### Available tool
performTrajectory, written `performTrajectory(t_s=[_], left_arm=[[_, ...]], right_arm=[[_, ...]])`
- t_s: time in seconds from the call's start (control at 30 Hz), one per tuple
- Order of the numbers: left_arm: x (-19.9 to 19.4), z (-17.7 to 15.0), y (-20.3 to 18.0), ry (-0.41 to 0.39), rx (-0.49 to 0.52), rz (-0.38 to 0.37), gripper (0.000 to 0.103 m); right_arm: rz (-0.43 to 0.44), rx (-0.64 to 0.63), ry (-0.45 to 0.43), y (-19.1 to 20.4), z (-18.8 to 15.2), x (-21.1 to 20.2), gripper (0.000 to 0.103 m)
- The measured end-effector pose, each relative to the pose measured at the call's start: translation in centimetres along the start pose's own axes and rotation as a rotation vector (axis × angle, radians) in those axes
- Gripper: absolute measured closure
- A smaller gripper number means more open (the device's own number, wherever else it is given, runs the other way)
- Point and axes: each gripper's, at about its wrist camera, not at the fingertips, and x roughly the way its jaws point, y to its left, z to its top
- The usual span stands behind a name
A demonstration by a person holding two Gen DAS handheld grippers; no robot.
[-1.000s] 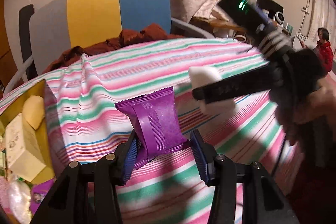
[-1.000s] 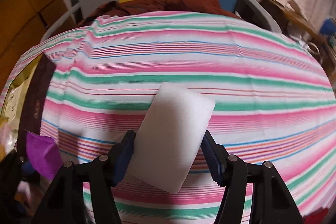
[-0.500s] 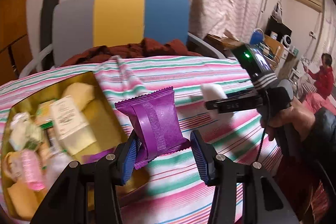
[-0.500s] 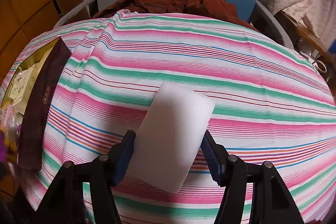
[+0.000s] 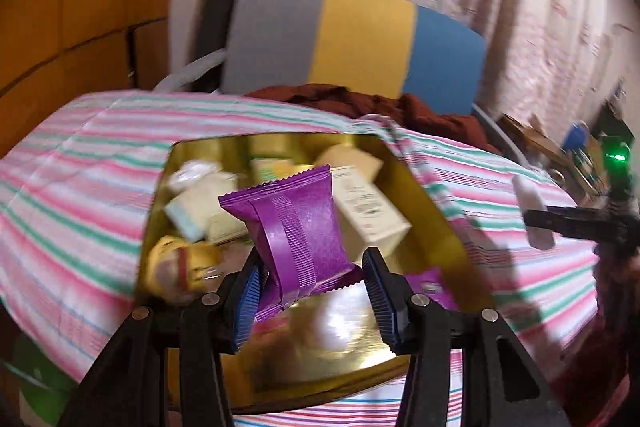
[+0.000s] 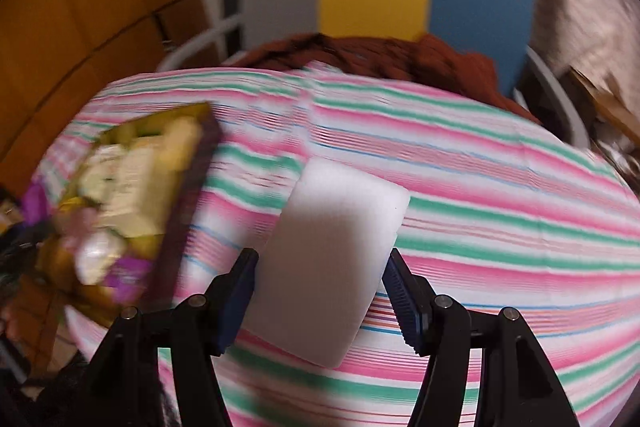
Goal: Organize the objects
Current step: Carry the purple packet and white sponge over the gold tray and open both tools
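Two jaws clamp: left gripper point(image 5: 312, 291) a glossy, seemingly sealed purple packet point(image 5: 298, 231), right gripper point(image 6: 320, 291) a white sponge point(image 6: 332, 263).

no readable text

no word, brand or number can be read in either view. the pale carton point(image 5: 370, 205) in the gold box point(image 5: 436, 211) carries dark lines, probably print, too blurred to make out. the purple packet point(image 5: 300, 231) shows only embossed pattern.

Glossy purple foil packet point(image 5: 298, 227), matt white foam block point(image 6: 328, 267), shiny gold tin point(image 5: 432, 203).
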Motion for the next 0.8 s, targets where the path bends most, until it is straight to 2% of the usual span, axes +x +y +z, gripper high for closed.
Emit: performTrajectory(t_s=[0.2,0.4,0.53,0.57,0.6,0.67,0.8], left_arm=[[0.7,0.7,0.5,-0.009,-0.013,0.013,0.053],[2.0,1.2,0.1,0.025,-0.004,0.007,0.052],[2.3,1.0,0.3,0.035,-0.006,0.004,0.050],[2.4,1.0,0.3,0.039,-0.011,-0.003,0.047],[2.5,0.9,0.5,0.046,-0.018,-0.012,0.039],[2.8,0.9,0.7,0.064,-0.036,-0.026,0.034],[2.4,0.8,0.7,0.045,-0.026,0.004,0.034]], right_arm=[[0.165,-0.056,-0.060,8.3,1.6,-0.2,0.039],[0.272,-0.081,-0.018,13.7,1.9,2.4,0.034],[0.278,-0.073,0.018,14.9,1.3,4.1,0.034],[0.278,-0.067,0.026,14.8,1.1,4.4,0.031],[0.274,-0.057,0.031,14.7,0.9,4.7,0.023],[0.282,-0.040,0.035,14.2,0.7,4.7,0.013],[0.274,-0.044,0.027,14.2,0.5,4.3,0.013]])
